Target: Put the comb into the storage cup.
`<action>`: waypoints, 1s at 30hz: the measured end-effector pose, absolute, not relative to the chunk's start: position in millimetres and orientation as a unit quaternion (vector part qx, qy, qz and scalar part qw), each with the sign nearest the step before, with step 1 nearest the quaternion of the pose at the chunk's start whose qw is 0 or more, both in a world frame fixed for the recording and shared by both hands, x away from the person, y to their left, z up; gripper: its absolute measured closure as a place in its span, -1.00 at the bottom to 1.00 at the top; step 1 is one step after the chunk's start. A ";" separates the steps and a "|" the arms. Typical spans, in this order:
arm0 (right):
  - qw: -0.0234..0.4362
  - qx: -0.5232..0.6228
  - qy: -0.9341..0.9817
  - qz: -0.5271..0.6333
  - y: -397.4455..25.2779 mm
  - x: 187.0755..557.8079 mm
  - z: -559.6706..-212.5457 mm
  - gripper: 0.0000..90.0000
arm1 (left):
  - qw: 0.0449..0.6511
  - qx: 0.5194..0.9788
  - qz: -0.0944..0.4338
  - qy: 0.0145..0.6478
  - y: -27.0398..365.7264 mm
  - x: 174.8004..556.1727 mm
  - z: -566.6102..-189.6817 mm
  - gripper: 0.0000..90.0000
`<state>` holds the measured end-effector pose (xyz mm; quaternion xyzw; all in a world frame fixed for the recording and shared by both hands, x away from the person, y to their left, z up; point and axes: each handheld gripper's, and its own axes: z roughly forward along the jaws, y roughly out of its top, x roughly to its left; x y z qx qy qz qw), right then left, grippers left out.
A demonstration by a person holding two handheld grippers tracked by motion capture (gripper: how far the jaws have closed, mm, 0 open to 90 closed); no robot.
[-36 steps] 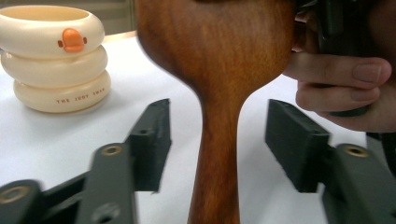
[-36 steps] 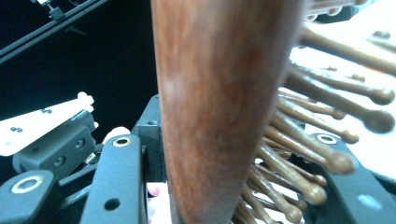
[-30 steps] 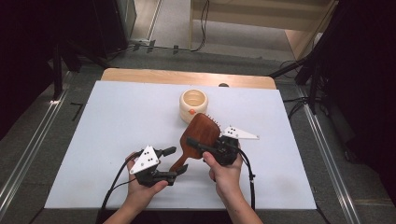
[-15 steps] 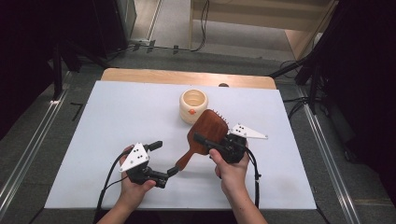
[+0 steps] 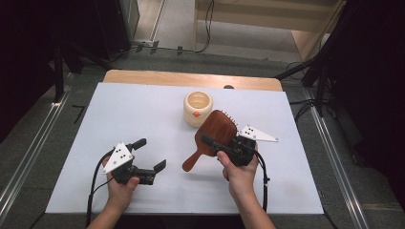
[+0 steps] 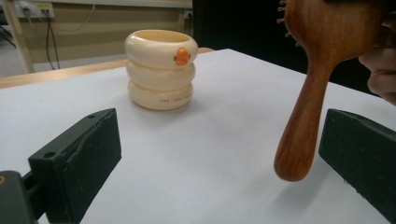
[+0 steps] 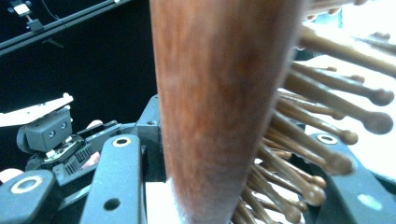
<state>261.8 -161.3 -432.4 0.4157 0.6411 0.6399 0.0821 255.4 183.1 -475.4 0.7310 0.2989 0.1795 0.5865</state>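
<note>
Above the surface [image 5: 143,114], your right gripper [image 5: 220,145] is pinching the wooden hairbrush [image 5: 214,136] at its head, handle hanging toward your left gripper [image 5: 150,153], which is spreading wide. Likely next: carrying it toward the cream cup [image 5: 197,108].

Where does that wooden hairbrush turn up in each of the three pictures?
High view: wooden hairbrush at centre, clamped by the right gripper.
Left gripper view: top right, handle hanging down.
Right gripper view: close up, centre, bristles to the right.
Shared landmark: the white table.
</note>
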 end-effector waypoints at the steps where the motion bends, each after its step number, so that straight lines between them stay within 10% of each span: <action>1: 0.083 0.416 0.641 0.640 -161.5 261.6 -432.3 0.10 | 0.585 0.732 0.180 0.299 186.0 255.2 -476.0 -1.00; 30: 0.106 0.412 0.657 0.623 -165.5 263.3 -423.9 0.10 | 0.562 0.721 0.215 0.343 269.9 241.3 -481.1 -1.00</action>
